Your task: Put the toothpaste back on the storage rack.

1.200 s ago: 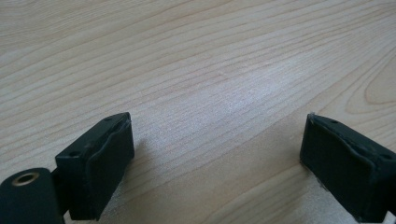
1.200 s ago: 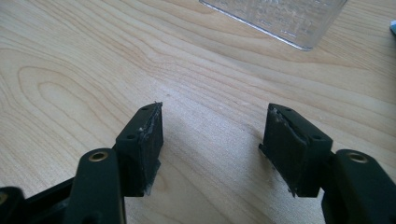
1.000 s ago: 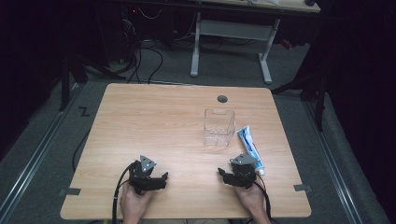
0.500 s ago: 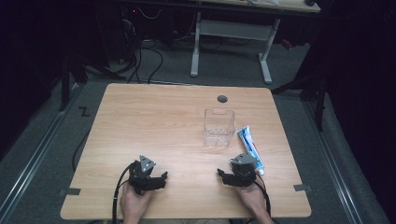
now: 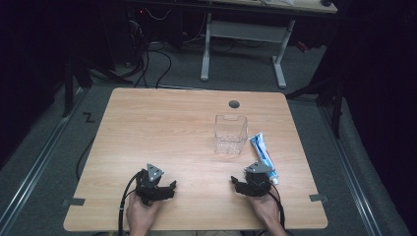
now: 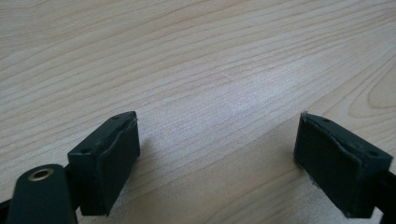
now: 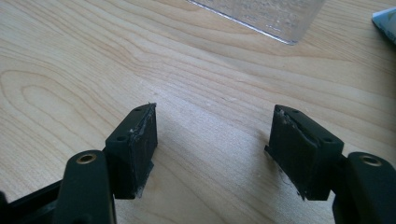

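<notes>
Item one, left tongs [image 5: 169, 188]: resting low on the near edge of the wooden desk [image 5: 162, 123], jaws spread wide, nothing between them; the left gripper view shows bare wood grain under the pads [image 6: 106, 158]. Item two, right tongs [image 5: 238, 183]: likewise set down at the near edge, jaws spread and empty, pads [image 7: 135, 144] apart over bare wood. Item three, clear plastic container [image 5: 230, 133]: open-topped, squarish, standing upright right of centre on the desk, ahead of the right tongs; its lower edge [image 7: 261, 16] appears at the top of the right gripper view. Contents: none discernible, the walls and floor read as see-through, though a faint speckle at the base is too small to identify. Item four, toothpaste tube [image 5: 262, 156]: white and blue, lying flat just beside the container on its right, the near end close to the right tongs; a corner [image 7: 385, 21] shows in the right gripper view. Status, as a judgement: the work stands at its opening step, with both tools parked and neither reaching. The likely next move is for the right tongs to lift, turn toward the tube, straddle it across its narrow width and close; the container looks ready to receive it.
</notes>
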Available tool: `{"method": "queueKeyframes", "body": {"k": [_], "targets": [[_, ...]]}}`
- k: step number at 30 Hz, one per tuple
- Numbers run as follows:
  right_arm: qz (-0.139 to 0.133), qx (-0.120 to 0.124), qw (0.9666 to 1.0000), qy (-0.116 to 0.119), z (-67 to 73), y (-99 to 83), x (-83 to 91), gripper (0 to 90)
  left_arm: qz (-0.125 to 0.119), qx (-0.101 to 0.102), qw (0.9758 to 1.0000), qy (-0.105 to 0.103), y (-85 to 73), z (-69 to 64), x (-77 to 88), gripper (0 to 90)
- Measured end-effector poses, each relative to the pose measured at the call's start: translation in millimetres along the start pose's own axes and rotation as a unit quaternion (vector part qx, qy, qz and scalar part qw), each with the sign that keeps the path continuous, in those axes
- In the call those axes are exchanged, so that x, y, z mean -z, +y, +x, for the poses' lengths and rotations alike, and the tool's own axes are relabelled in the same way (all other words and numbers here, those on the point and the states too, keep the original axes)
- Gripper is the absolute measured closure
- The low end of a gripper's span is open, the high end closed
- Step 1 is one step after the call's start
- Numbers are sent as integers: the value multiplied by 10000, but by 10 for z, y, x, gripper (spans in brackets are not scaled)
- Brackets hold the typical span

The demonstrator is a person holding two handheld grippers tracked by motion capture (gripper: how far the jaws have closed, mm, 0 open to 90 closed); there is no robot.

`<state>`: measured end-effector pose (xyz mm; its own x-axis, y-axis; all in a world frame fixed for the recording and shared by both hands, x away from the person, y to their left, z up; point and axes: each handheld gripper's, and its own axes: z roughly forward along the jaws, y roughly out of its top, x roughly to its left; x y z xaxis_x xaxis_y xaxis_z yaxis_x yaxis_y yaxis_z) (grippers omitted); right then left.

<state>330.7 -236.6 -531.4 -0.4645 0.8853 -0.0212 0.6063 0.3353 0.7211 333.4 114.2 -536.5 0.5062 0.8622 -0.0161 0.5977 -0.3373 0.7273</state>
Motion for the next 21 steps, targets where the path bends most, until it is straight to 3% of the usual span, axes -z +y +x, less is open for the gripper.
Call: {"method": "queueKeyframes", "body": {"k": [7,10,16,21], "targets": [[-20,-119,9999,-79,-20,-1,28,304,-1,5,10000,5,1,-1,-1,148],[-92,-197,9997,-121,-29,8,55,337,2,10,10000,5,2,-1,-2,147],[-167,-372,9992,28,-73,11,122,314,3,11,10000,8,3,-2,-2,148],[-222,-671,9973,223,-131,8,189,301,1,14,10000,13,3,-3,-3,147]]}}
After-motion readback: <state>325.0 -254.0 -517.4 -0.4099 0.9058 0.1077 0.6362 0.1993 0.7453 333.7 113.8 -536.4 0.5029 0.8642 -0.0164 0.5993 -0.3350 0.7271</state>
